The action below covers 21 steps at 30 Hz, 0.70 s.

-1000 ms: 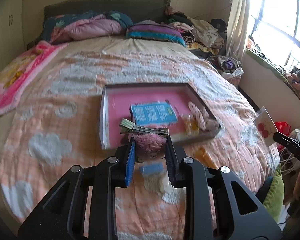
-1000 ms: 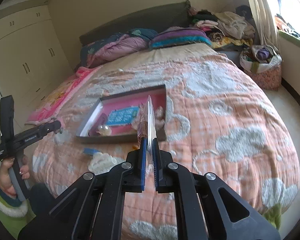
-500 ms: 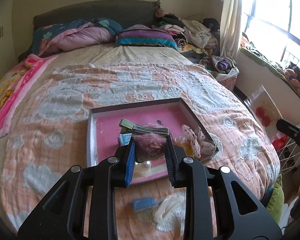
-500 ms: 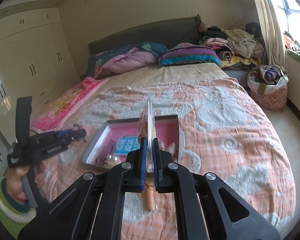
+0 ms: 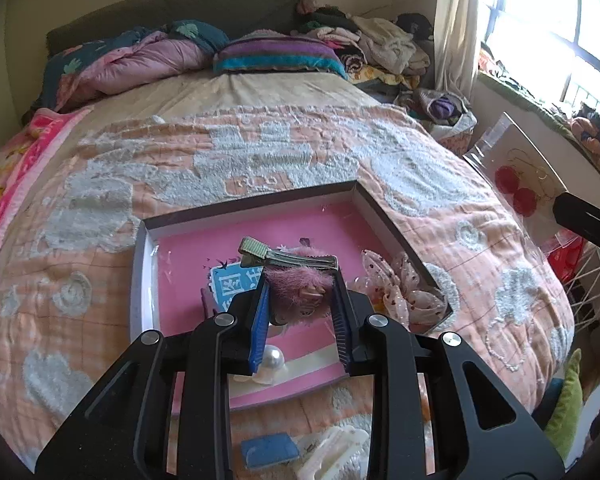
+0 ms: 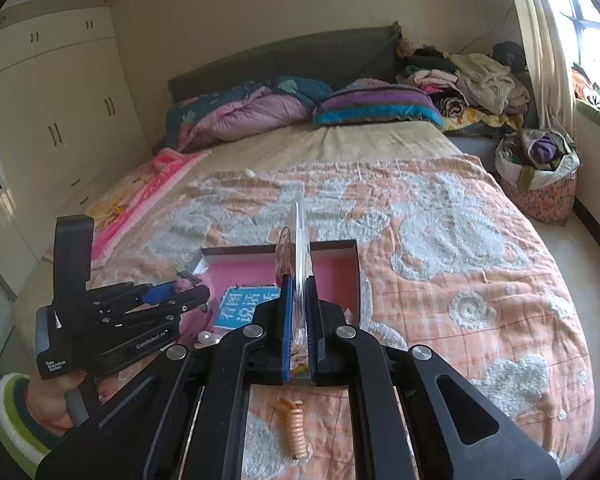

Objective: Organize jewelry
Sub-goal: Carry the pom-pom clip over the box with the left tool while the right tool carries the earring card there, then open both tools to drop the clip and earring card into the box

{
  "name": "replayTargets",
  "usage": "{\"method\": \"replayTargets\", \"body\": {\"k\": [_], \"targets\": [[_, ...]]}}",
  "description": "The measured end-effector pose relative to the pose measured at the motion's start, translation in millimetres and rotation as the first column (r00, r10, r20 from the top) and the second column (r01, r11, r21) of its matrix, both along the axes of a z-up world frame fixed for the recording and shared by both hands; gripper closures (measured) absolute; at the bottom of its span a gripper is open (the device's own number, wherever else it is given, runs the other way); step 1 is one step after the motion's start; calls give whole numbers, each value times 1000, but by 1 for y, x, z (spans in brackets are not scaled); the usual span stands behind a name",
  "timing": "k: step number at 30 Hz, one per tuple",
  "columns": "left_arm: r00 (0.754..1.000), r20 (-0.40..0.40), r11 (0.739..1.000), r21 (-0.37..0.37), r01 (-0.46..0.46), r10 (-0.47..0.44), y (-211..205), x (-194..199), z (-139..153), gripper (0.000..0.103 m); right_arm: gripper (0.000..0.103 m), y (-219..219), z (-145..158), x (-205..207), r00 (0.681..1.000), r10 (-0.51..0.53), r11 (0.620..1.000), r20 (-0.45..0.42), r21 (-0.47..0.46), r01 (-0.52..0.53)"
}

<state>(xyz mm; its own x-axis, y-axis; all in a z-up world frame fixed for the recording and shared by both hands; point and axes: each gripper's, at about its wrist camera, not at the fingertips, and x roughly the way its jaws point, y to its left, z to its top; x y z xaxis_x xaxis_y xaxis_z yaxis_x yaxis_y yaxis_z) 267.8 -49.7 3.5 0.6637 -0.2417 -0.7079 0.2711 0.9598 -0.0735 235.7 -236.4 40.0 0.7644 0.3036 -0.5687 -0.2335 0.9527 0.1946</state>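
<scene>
The left claw (image 5: pixel 300 300) is clamped on a fuzzy pink hair clip (image 5: pixel 296 286) over the pink-lined tray (image 5: pixel 148 280), whose raised rim boxes in a blue card (image 5: pixel 236 284), a sheer bow (image 5: pixel 400 284) and a pearl (image 5: pixel 273 357). The right claw (image 6: pixel 299 320) is closed on a clear earring packet (image 6: pixel 300 240), held edge-on above the tray's near side. Around the tray the peach quilt (image 6: pixel 460 260) lies open; a blue clip (image 5: pixel 270 448) and a coiled hair tie (image 6: pixel 296 428) rest near the bed's front edge. Wardrobes (image 6: pixel 60 120) line one wall.

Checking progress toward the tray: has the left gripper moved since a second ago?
Yes. The left gripper, holding the fuzzy pink hair clip, advanced over the pink tray.
</scene>
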Motion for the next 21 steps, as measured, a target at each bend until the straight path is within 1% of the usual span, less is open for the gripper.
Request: {"method": "replayTargets", "body": {"k": [9, 15, 19, 21], "targets": [[999, -49, 1000, 9, 15, -15, -8, 14, -27, 83, 97, 6, -24, 27, 999, -4, 1000, -46, -17, 4], [996, -84, 1000, 16, 21, -20, -10, 19, -44, 83, 97, 8, -43, 43, 996, -7, 1000, -84, -4, 7], [995, -103, 1000, 16, 19, -18, -11, 22, -52, 82, 97, 11, -54, 51, 995, 10, 1000, -103, 14, -8], [994, -108, 1000, 18, 19, -17, -10, 23, -54, 79, 97, 14, -58, 54, 994, 11, 1000, -107, 12, -10]]}}
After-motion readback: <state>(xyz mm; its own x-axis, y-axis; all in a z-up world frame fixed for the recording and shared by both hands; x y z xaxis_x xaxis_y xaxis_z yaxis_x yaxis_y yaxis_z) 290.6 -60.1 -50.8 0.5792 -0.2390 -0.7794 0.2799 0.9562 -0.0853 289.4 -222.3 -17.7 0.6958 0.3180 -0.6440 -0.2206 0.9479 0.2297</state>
